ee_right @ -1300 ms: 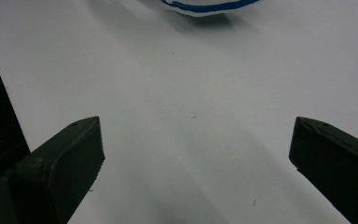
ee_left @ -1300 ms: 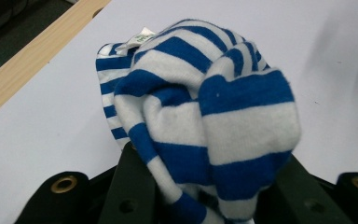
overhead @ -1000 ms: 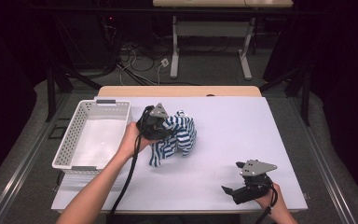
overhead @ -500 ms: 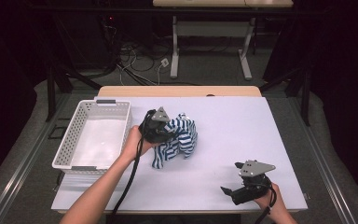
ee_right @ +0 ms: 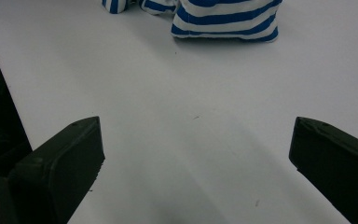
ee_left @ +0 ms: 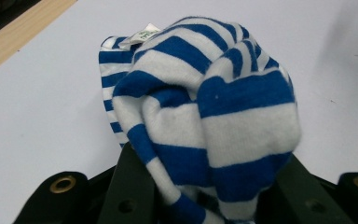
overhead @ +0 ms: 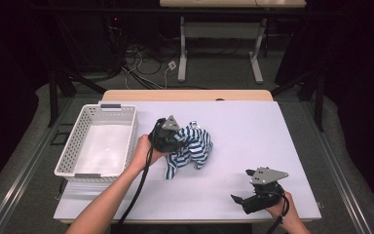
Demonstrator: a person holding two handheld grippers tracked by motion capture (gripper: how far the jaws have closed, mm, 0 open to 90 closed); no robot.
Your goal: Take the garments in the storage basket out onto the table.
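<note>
Left gripper [overhead: 177, 139], clamped on a bunched blue-and-white striped garment [overhead: 191, 150], sits at the worktop's [overhead: 253, 126] centre, with the white perforated basket [overhead: 73, 151] at nine o'clock from it. The left gripper view shows cloth [ee_left: 205, 116] packed between both jaws, a small label on top. Right gripper [overhead: 238, 200] rests wide open and empty at five o'clock from the garment. To do this well, I judge the grip should stay firm and the bundle be lifted clear of the basket rim, trailing ends included. Compared with a second earlier, the left gripper has sunk slightly and the cloth lies lower; the right has not shifted.
</note>
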